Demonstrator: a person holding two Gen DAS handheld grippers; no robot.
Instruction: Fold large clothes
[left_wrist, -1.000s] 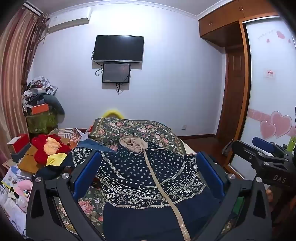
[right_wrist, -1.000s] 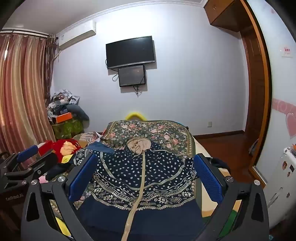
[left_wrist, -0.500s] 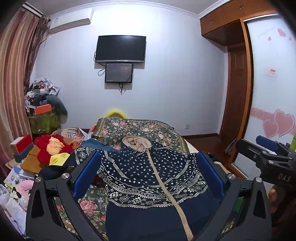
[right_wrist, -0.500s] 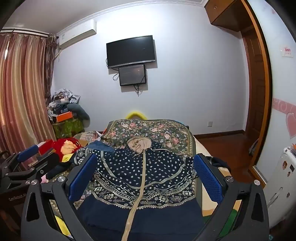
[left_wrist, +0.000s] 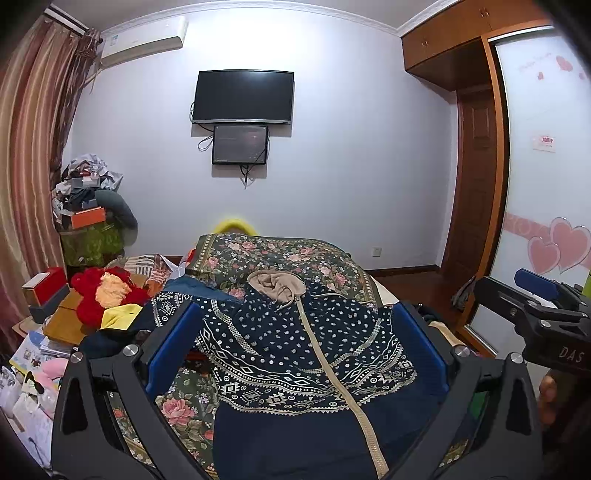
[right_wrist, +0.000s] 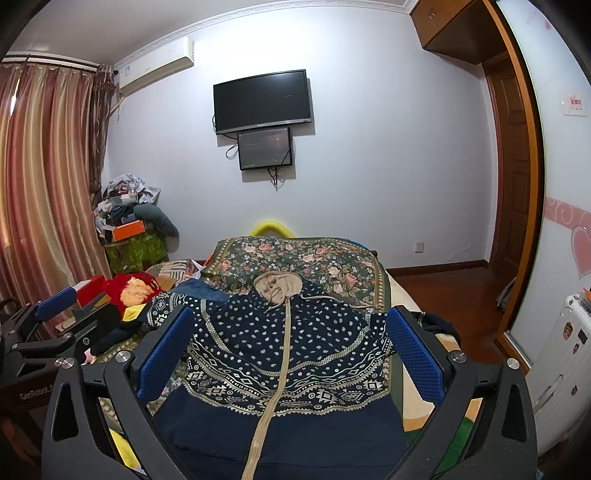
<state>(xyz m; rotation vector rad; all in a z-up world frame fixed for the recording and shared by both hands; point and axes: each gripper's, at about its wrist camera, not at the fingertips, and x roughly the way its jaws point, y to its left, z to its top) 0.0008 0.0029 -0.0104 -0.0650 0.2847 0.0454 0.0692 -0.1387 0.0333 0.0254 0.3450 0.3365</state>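
Observation:
A navy zip-up hooded jacket (left_wrist: 295, 354) with white dots, a patterned band and a beige hood lies spread flat on the bed; it also shows in the right wrist view (right_wrist: 284, 354). My left gripper (left_wrist: 295, 339) is open and empty, held above the jacket's near hem. My right gripper (right_wrist: 288, 339) is open and empty too, above the same hem. The right gripper shows at the right edge of the left wrist view (left_wrist: 535, 314); the left gripper shows at the left edge of the right wrist view (right_wrist: 51, 325).
The bed has a dark floral cover (left_wrist: 273, 254). Red plush toys (left_wrist: 103, 291), boxes and clutter crowd the left side. A TV (left_wrist: 243, 96) hangs on the far wall. A wardrobe with heart stickers (left_wrist: 554, 251) stands at right. A white suitcase (right_wrist: 561, 369) stands at the right.
Both grippers have barely moved; the views shifted slightly. The jacket lies as before.

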